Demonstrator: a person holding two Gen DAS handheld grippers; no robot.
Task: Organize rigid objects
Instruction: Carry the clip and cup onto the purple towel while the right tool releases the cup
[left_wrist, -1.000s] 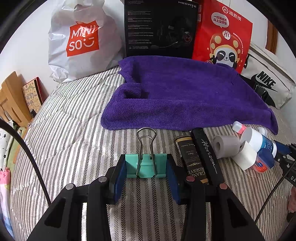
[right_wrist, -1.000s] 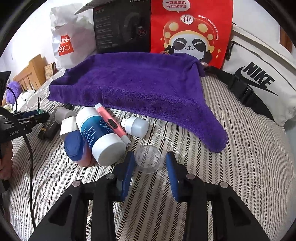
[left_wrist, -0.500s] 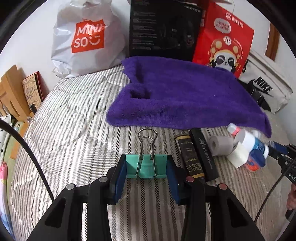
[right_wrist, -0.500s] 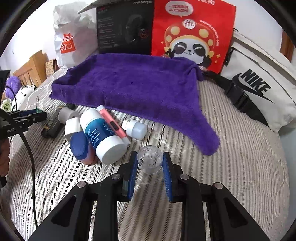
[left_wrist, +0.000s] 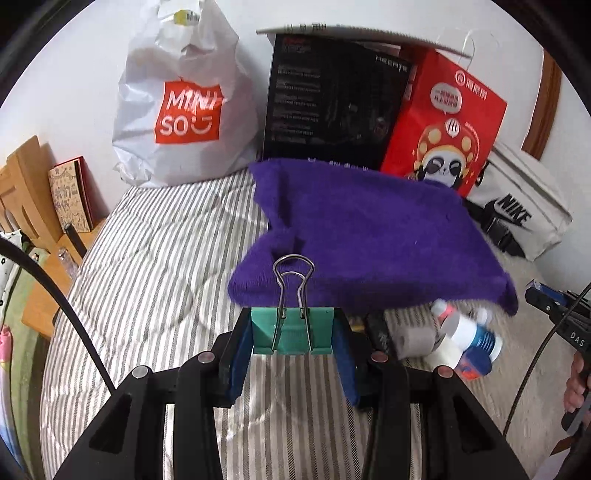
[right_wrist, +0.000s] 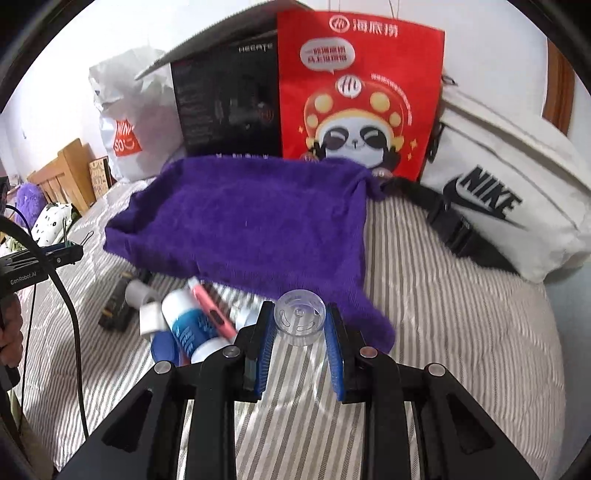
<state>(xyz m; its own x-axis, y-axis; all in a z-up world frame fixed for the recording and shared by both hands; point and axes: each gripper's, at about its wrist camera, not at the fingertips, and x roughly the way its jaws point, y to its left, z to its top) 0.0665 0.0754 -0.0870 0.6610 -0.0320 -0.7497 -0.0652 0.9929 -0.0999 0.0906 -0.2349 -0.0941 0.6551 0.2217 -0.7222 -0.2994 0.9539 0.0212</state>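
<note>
My left gripper (left_wrist: 293, 334) is shut on a teal binder clip (left_wrist: 291, 330) with wire handles pointing up, held above the striped bed before the purple towel (left_wrist: 369, 236). My right gripper (right_wrist: 299, 325) is shut on a clear plastic cap (right_wrist: 300, 317), lifted above the bed near the towel's (right_wrist: 251, 225) front corner. A pile of loose items lies by the towel edge: a white and blue bottle (right_wrist: 190, 328), a pink pen (right_wrist: 212, 310), a grey tape roll (right_wrist: 140, 293) and dark flat boxes (right_wrist: 116, 310).
A Miniso bag (left_wrist: 184, 103), a black box (left_wrist: 332, 99), a red panda bag (left_wrist: 443, 122) and a white Nike bag (left_wrist: 517, 206) line the wall. A wooden headboard (left_wrist: 22, 184) stands at the left.
Both grippers have risen and moved forward toward the towel with their objects. The right gripper closed on the clear cap and lifted it off the bed.
</note>
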